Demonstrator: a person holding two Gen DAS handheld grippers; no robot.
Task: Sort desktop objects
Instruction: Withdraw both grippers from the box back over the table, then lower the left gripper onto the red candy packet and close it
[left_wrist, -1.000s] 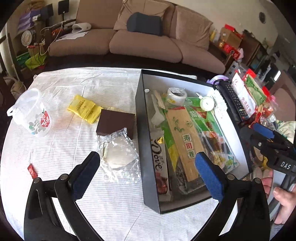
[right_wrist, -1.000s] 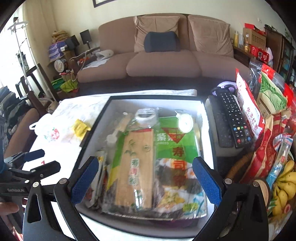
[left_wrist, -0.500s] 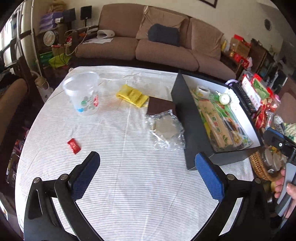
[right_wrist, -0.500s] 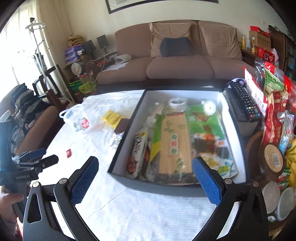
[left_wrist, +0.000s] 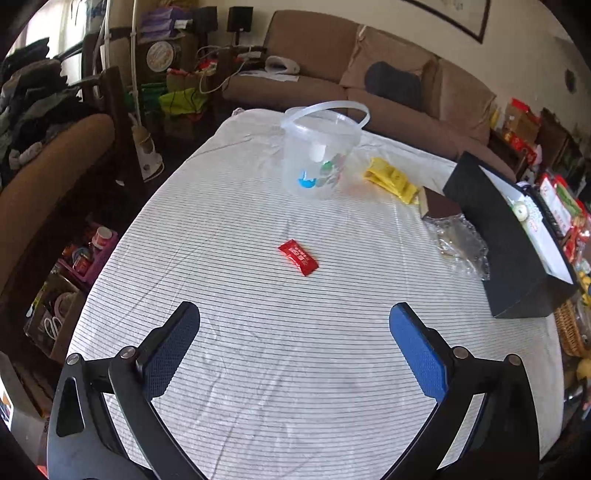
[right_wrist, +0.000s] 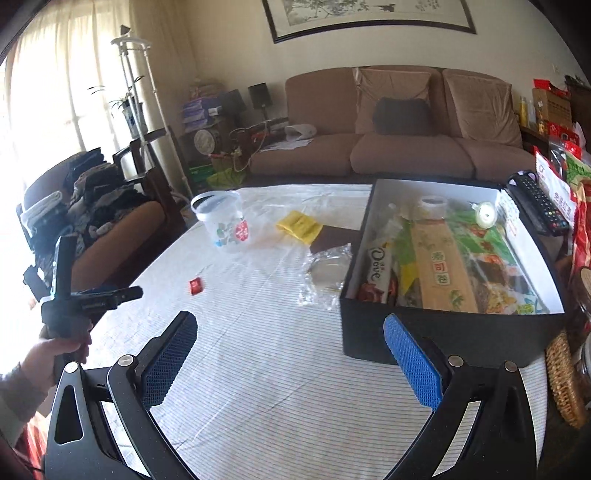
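A small red packet (left_wrist: 298, 257) lies mid-table, ahead of my open, empty left gripper (left_wrist: 294, 338); it also shows in the right wrist view (right_wrist: 196, 285). Beyond it stand a clear plastic bucket (left_wrist: 320, 152), yellow packets (left_wrist: 392, 179), a brown box (left_wrist: 440, 207) and a crinkled clear bag (left_wrist: 460, 245). The black box (right_wrist: 436, 325) at the right holds a Dove bar (right_wrist: 377, 271), a sushi-mat pack (right_wrist: 441, 271) and a tape roll (right_wrist: 432, 204). My right gripper (right_wrist: 290, 356) is open and empty, above the table's near edge. The left gripper (right_wrist: 110, 295) shows in the right wrist view, held at far left.
A remote (right_wrist: 537, 208) and snack bags (right_wrist: 569, 184) sit right of the box, with a wicker basket (right_wrist: 565, 384) near the edge. A sofa (right_wrist: 399, 147) stands behind the table and an armchair (right_wrist: 88, 225) with clothes to the left.
Both grippers have pulled back and up from the box. The left one has swung left to face the red packet. Both stay open.
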